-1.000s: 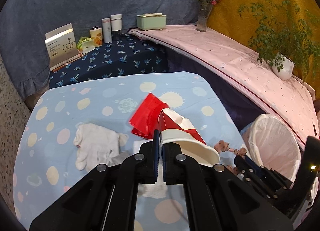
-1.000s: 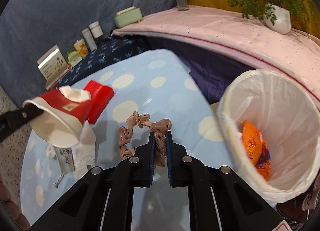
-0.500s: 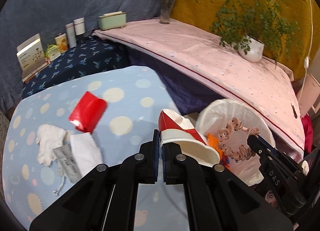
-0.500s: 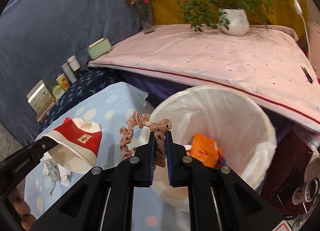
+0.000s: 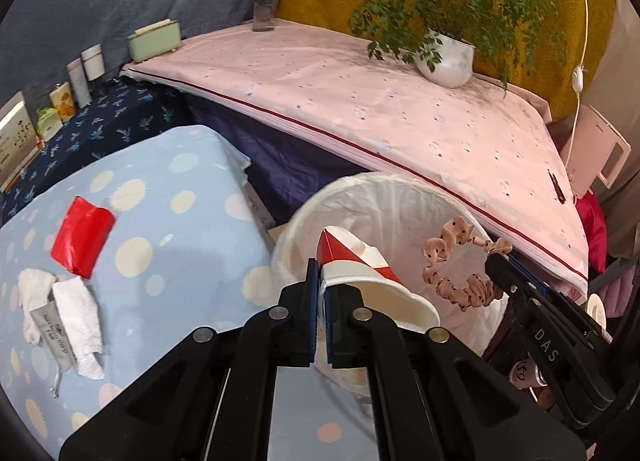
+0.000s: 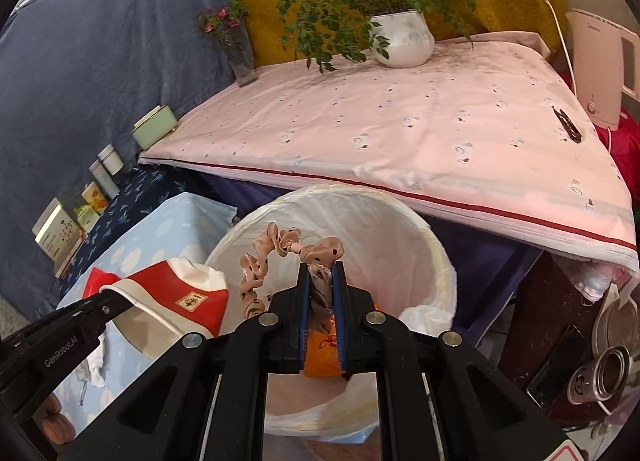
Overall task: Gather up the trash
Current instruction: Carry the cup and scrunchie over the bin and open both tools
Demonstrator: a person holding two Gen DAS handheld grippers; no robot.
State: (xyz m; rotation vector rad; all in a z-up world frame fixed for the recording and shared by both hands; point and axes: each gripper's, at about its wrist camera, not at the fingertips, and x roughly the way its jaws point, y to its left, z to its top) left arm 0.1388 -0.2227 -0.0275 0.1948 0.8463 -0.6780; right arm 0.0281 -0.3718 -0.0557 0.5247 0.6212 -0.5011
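Note:
My left gripper point(image 5: 321, 273) is shut on the rim of a red-and-white paper cup point(image 5: 362, 273) and holds it over the white-lined trash bin point(image 5: 384, 197). My right gripper point(image 6: 320, 275) holds a pink dotted scrunchie point(image 6: 280, 249) over the same bin point(image 6: 420, 237); its jaws stand slightly apart with the fabric between them. The scrunchie point(image 5: 452, 261) and the cup point(image 6: 176, 301) each show in the other wrist view. An orange wrapper point(image 6: 320, 357) lies inside the bin.
On the blue dotted table point(image 5: 192, 229) lie a red packet point(image 5: 82, 237), white tissues point(image 5: 76, 313) and a grey sachet point(image 5: 54, 333). A pink-covered bed point(image 5: 380, 101) with a potted plant point(image 5: 444, 57) lies behind the bin. Cans point(image 6: 608, 369) stand at the right.
Both grippers have moved right from over the table to above the bin, carrying the cup and the scrunchie. The right jaws have parted a little.

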